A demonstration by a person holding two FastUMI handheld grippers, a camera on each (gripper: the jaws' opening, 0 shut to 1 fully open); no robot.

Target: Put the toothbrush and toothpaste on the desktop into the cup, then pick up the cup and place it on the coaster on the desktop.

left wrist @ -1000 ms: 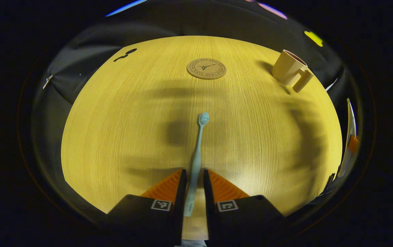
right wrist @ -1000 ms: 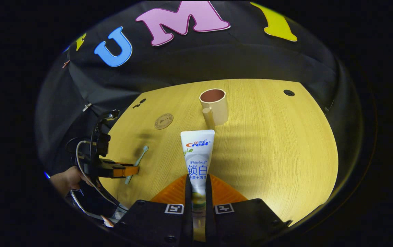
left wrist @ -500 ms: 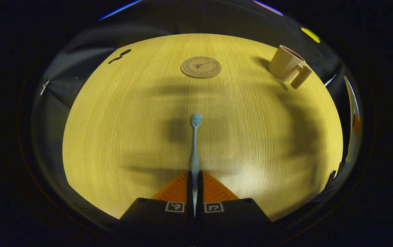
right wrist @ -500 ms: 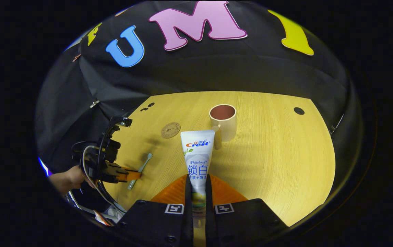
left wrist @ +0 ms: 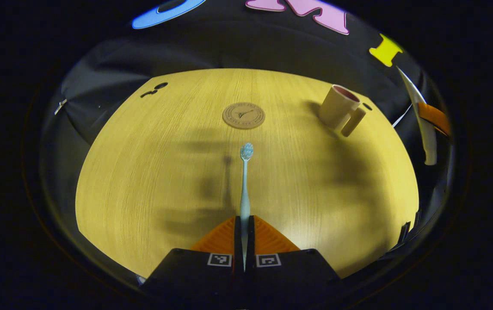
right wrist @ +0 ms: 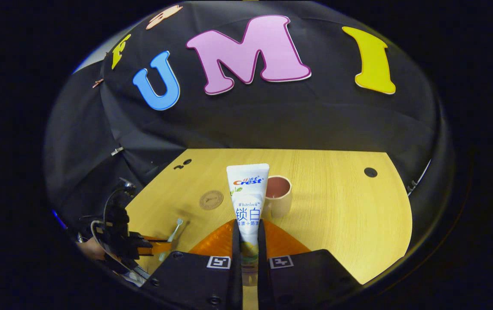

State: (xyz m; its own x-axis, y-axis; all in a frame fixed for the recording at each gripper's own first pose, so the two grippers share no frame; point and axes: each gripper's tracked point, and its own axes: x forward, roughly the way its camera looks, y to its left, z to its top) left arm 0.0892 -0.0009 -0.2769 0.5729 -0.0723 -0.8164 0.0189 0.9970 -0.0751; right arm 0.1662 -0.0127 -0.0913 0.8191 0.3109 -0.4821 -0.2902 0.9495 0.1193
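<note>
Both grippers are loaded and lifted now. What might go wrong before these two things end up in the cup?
1. The slim pale-blue toothbrush is pinched near its tail by the left gripper; it may pivot.
2. The beige handled cup has a narrow mouth; the wide white toothpaste tube in the right gripper might catch the rim and tip it.

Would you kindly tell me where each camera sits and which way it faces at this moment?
Left gripper view: rides the left gripper, looking along the clamped toothbrush across the desktop toward the coaster.
Right gripper view: rides the right gripper, looking past the gripped toothpaste at the cup; the left gripper appears lower left.
Shared: coaster, cup, toothbrush, desktop.
</note>
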